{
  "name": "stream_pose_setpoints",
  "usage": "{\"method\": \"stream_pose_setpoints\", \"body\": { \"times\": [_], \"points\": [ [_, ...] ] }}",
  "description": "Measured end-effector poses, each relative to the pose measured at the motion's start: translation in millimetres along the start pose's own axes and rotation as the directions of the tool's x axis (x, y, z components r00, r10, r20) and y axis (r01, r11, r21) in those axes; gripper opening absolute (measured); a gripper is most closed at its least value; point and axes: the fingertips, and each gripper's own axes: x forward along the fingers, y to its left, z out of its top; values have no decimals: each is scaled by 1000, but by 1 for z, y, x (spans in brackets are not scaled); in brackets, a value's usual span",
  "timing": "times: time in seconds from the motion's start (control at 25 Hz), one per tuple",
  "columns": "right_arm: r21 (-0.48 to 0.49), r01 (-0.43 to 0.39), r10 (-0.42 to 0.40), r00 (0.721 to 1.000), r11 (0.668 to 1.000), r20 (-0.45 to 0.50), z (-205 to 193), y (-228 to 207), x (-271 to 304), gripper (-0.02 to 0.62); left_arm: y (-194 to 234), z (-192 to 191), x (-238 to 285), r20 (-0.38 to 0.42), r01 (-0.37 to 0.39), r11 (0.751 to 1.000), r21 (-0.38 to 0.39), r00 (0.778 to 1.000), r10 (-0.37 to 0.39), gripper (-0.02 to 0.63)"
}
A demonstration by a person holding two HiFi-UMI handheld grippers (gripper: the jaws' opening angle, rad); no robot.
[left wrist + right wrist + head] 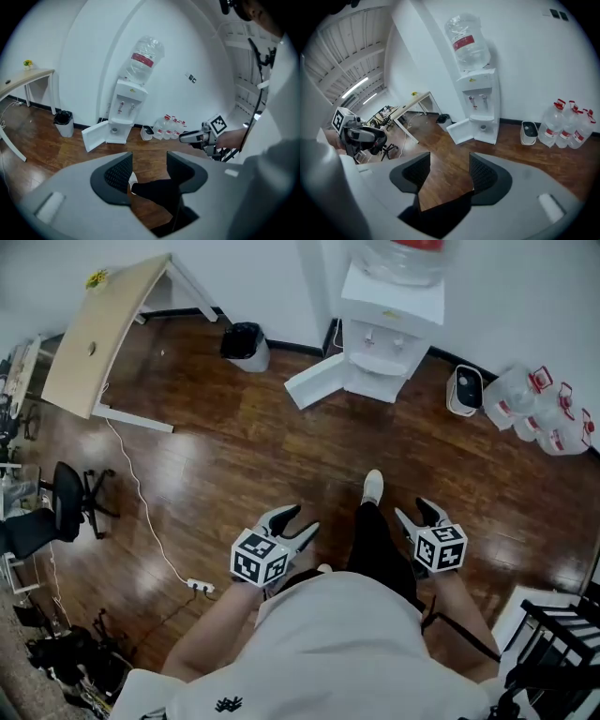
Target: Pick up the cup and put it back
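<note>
A white water dispenser (pixel 389 329) stands against the far wall with its lower door (pixel 314 381) swung open. A small cup (pixel 482 127) stands in its tap niche; the left gripper view also shows the cup (pixel 114 130). Both grippers hang at waist height, well short of the dispenser. My left gripper (pixel 292 517) and my right gripper (pixel 417 512) point toward it. Each has its jaws close together with nothing between them, as the left gripper (pixel 150 161) and the right gripper (pixel 450 161) show in their own views.
Wooden floor lies between me and the dispenser. A black bin (pixel 246 341) and a desk (pixel 98 329) stand to the left, and an office chair (pixel 61 502) nearer. Water jugs (pixel 544 413) and a small white unit (pixel 463 390) sit to the right. My shoe (pixel 373 486) is ahead.
</note>
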Motion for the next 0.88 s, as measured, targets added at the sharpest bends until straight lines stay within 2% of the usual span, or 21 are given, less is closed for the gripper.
{"method": "stream_pose_setpoints", "body": {
  "times": [0.08,0.16,0.24,0.36,0.52,0.6,0.72,0.8,0.88],
  "points": [
    [-64,-48,44,997,997,-61,42,-40,51,253,12,46,47,-19,-10,1000,-19,1000,9,212],
    [-140,-92,74,989,986,-127,78,-79,109,267,24,92,93,3,-16,999,-40,1000,16,212],
    [-189,-122,89,981,974,-172,97,-110,176,282,37,115,131,32,-12,996,-83,999,15,212],
    [-235,-109,65,981,966,-185,95,-160,293,313,67,97,174,70,0,985,-174,997,13,212],
    [-283,50,-77,993,958,-85,82,-254,501,333,159,18,254,141,17,972,-236,990,17,212],
    [-259,125,-136,990,958,-27,81,-296,581,343,195,-9,291,175,48,972,-232,984,-7,213],
    [-195,174,-167,985,965,53,97,-333,661,364,249,-12,334,202,47,980,-191,979,-7,213],
    [-187,202,-187,978,961,94,111,-352,697,377,274,0,365,185,61,991,-119,982,-39,213],
    [-180,233,-213,969,956,124,121,-375,729,387,288,13,396,172,93,996,-15,981,-89,215]
  ]
}}
